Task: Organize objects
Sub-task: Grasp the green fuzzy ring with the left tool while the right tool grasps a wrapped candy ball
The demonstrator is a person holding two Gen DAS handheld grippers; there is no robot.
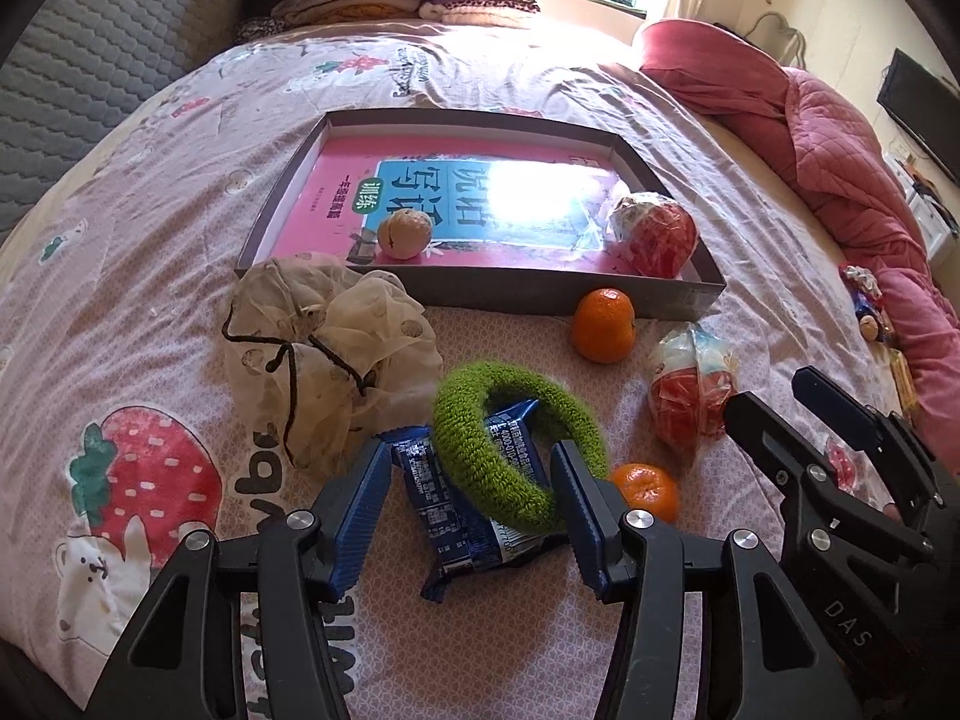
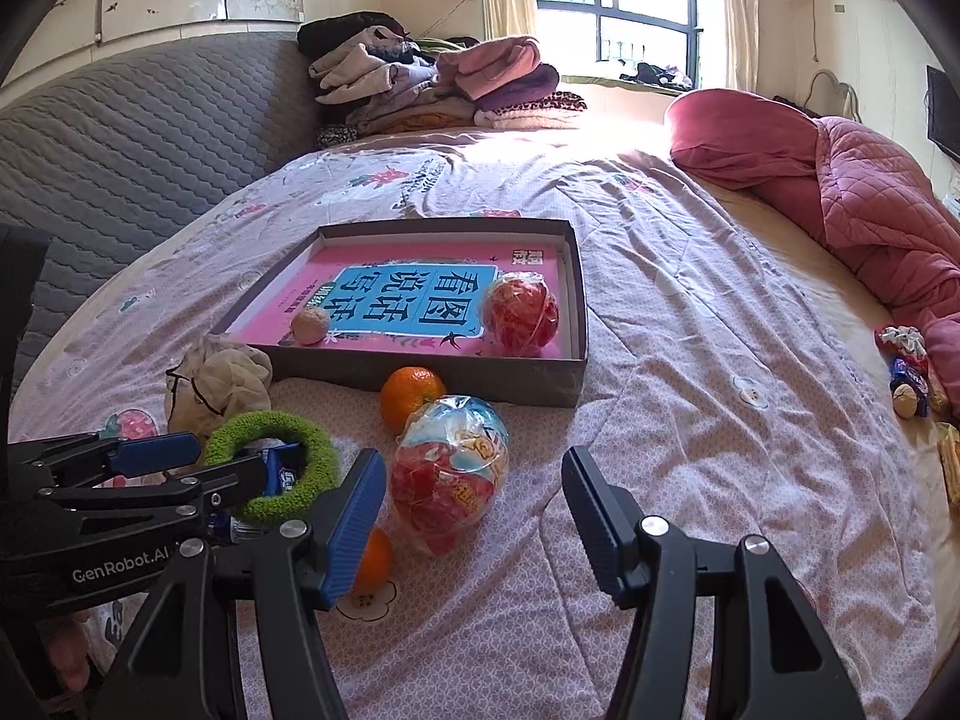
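Note:
A shallow grey box (image 1: 540, 294) (image 2: 420, 375) on the bed holds a pink book, a walnut (image 1: 405, 233) (image 2: 311, 325) and a red wrapped ball (image 1: 657, 234) (image 2: 521, 315). My left gripper (image 1: 471, 474) (image 2: 198, 462) is open around a green knitted ring (image 1: 516, 438) (image 2: 270, 465) lying on a blue snack packet (image 1: 462, 510). My right gripper (image 2: 474, 480) (image 1: 774, 396) is open, with a second wrapped ball (image 2: 447, 480) (image 1: 690, 390) between its fingers. Two tangerines (image 1: 603, 324) (image 2: 411, 396), (image 1: 648, 489) (image 2: 372, 558) lie nearby.
A cream mesh pouch (image 1: 318, 342) (image 2: 219, 384) lies left of the ring. A red quilt (image 2: 840, 180) and small sweets (image 2: 909, 372) are at the right. Folded clothes (image 2: 432, 84) are stacked at the far end by the window.

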